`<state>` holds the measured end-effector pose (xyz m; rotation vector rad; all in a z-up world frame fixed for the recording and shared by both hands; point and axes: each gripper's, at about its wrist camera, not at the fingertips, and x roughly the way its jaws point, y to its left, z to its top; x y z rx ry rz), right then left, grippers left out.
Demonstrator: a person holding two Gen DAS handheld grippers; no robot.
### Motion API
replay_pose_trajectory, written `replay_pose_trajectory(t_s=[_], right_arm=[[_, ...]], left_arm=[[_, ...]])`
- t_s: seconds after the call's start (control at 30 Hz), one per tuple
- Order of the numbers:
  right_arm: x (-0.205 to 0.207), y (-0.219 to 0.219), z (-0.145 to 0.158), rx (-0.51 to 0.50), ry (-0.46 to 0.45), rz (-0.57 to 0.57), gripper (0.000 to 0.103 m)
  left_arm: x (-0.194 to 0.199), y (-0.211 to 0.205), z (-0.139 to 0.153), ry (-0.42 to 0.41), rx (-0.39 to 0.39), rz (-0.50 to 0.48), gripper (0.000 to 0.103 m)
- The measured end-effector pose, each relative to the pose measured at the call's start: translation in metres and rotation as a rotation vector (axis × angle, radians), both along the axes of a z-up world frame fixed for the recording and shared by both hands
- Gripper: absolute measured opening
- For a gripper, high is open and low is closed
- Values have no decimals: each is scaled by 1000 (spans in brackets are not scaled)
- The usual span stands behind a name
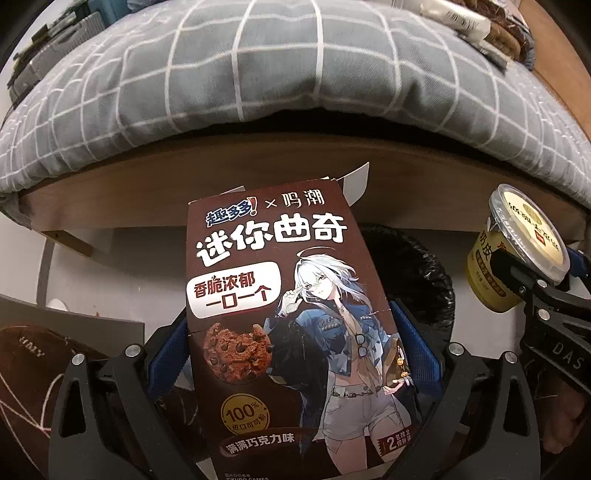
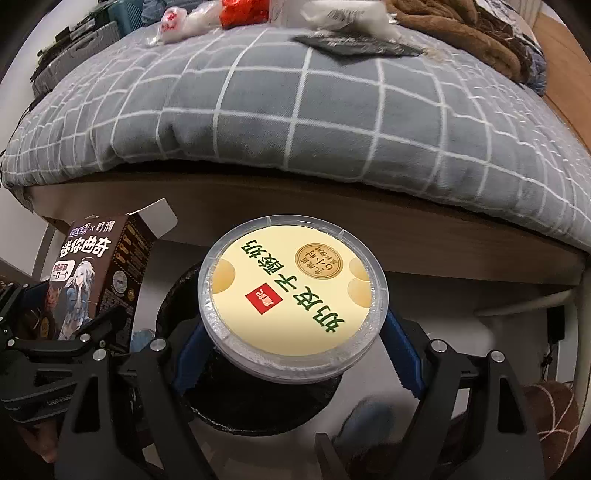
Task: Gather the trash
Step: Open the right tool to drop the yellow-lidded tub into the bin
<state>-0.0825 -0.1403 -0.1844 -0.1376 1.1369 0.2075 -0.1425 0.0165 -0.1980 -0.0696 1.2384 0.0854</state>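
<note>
My left gripper (image 1: 291, 354) is shut on a brown cookie box (image 1: 288, 314) with an anime figure on its front, top flap open. It also shows in the right wrist view (image 2: 99, 280), at the left. My right gripper (image 2: 291, 350) is shut on a yogurt cup (image 2: 291, 302) with a cream-yellow lid; the cup also shows in the left wrist view (image 1: 517, 251), at the right. Both are held above a trash bin lined with a black bag (image 2: 258, 406), whose rim shows behind the box (image 1: 424, 280).
A bed with a grey checked quilt (image 2: 295, 110) overhangs a wooden frame (image 2: 369, 214) just behind the bin. Wrappers and plastic bags (image 2: 229, 14) lie on the bed's far side. Brown slippers (image 1: 29, 369) lie on the floor at the left and at the right (image 2: 554, 413).
</note>
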Motion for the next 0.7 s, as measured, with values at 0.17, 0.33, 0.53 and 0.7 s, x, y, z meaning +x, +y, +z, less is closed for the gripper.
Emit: replay_pose_trajectory(t_s=[0.17,0.33,0.53,0.7], right_arm=[[5,2,-20,8,55,-2,79],[7,10,-30,11,92,29,80],[15,-4,-26,49,79,-23,96],[10,-22,-14,25,50,-42,96]], left_arm=[[5,0,-9,28,-9,-20,96],[6,0,-16,45,0,-31,96],[9,-2,-13,35,4,-17,96],[10,-5,-13,42,-10,-22,96]])
